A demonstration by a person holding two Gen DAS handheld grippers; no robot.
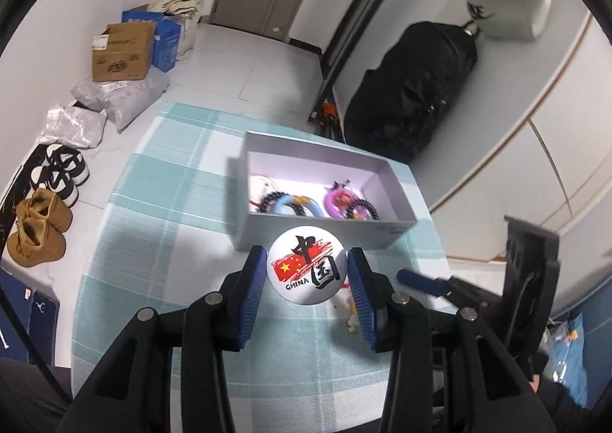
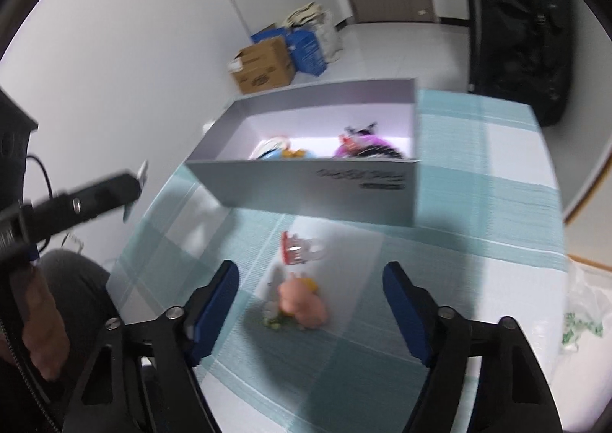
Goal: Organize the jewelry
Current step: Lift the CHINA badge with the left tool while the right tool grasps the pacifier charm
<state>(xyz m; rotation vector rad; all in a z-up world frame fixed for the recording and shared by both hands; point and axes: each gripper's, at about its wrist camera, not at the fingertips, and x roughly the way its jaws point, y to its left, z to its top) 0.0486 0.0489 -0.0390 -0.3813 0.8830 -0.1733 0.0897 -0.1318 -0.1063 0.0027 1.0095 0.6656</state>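
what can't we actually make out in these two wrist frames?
- Trinkets on the tablecloth: right wrist view is motion-blurred; in the left view the badge held by the left gripper covers them.
- Box contents: near wall hides the lower parts in both views.
- Print on the box wall: blurred.

"CHINA" (and 中国) on badge

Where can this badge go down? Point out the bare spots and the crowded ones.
Inside the box, the floor by the far wall looks bare; the near side is packed with bracelets and a purple charm. The tablecloth left of the box is free. In front of the box, small trinkets crowd the cloth under the right gripper.
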